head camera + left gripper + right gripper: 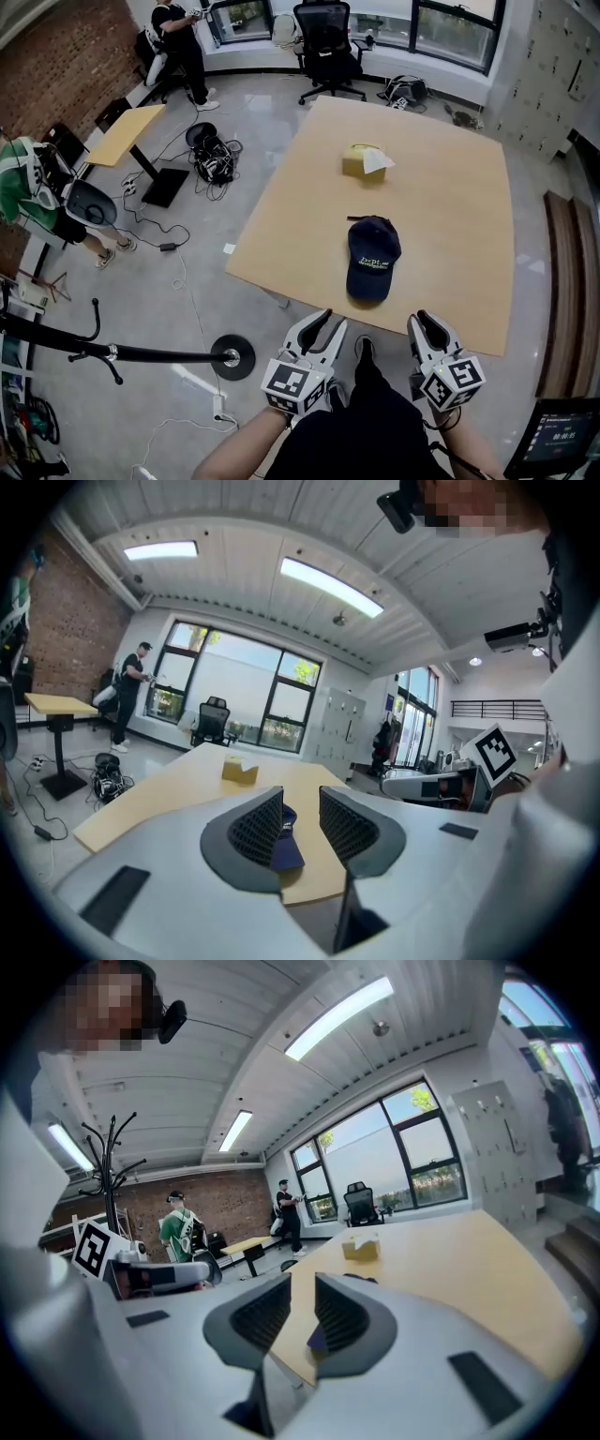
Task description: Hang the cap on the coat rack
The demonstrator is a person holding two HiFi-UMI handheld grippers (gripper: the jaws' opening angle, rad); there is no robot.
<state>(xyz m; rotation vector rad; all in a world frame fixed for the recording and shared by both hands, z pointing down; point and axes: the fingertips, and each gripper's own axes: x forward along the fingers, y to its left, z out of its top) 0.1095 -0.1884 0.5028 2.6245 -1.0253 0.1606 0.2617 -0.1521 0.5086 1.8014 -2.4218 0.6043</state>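
the dark navy fabric baseball cap (373, 259) lies flat on the light wooden counter (450, 216), near the edge closest to me. its brim points my way and its back strap points toward the yellow tissue box (364, 160) farther along the counter. both my tools hang just short of that near edge and touch nothing. the left gripper (330, 323) has its jaws well apart, and the cap only shows through the gap, still ahead of the pads. the right gripper (429, 328) has a narrower gap, but its jaws are also apart and empty. i judge the cap light, with a soft crown that will cave in if pinched from above, so i would not squeeze there. the brim looks stiff and flat, a clean edge for one pair of jaws to close on, and the cloth should not slip much against the ribbed pads. nothing on it seems fragile. for the hanging itself i expect the back band or the rim of the crown to matter more, since that opening has to drop over a hook. the black metal coat rack (159, 354) stands on the floor to my left, well apart from the cap, so a carry is needed.
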